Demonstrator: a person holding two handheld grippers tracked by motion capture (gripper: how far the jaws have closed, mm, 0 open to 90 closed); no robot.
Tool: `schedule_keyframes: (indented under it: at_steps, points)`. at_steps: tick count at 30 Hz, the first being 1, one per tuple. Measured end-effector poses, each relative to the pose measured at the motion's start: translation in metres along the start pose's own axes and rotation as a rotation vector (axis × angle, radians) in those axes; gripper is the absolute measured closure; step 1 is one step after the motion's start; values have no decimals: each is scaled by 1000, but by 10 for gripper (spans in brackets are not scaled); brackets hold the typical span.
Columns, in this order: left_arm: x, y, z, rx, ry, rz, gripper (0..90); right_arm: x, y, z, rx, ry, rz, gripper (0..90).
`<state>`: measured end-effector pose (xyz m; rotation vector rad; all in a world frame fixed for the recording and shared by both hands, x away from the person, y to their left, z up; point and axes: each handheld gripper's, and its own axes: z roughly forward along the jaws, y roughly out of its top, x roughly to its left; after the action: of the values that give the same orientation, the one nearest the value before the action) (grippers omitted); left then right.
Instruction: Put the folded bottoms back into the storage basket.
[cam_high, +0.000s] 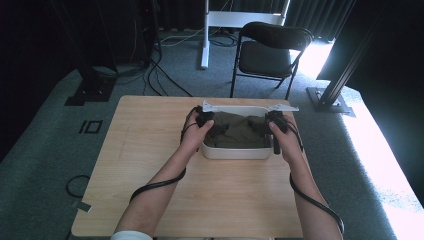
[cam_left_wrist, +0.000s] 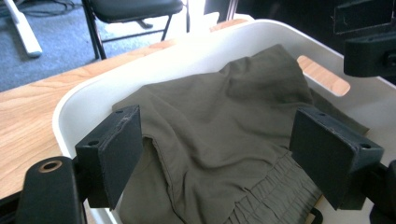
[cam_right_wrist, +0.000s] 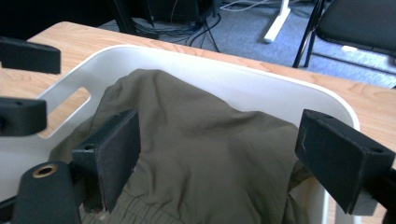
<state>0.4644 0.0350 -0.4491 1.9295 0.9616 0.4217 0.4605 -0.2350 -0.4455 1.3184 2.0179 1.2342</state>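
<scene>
The olive garment lies crumpled in the white tub, and it spreads between and below both pairs of jaws. It seems soft, light and limp, so a raised fold or the gathered waistband near the jaws is probably the best place to pinch. The left gripper and the right gripper stand released, jaws wide apart, holding nothing. No label or writing is readable.

High view: fixed cam above person's side, facing fwd and down; covers whole table, floor and chair beyond. Left gripper view: close range, looks along its jaws into white bin. Right gripper view: same, from opp. end. Both share bin and olive cloth.
</scene>
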Motion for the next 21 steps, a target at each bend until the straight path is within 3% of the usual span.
schedule_keyframes:
  at_steps: [5,10,21]
  points:
    - [-1,-6,-10,-24,11,-9,189,8,-5,-8,9,8,-40,142]
    - [-5,-11,-26,-42,8,23,189,17,-7,-14,8,18,-89,141]
    - [-12,-18,-50,-72,-11,41,170,29,-14,-29,-33,33,-108,136]
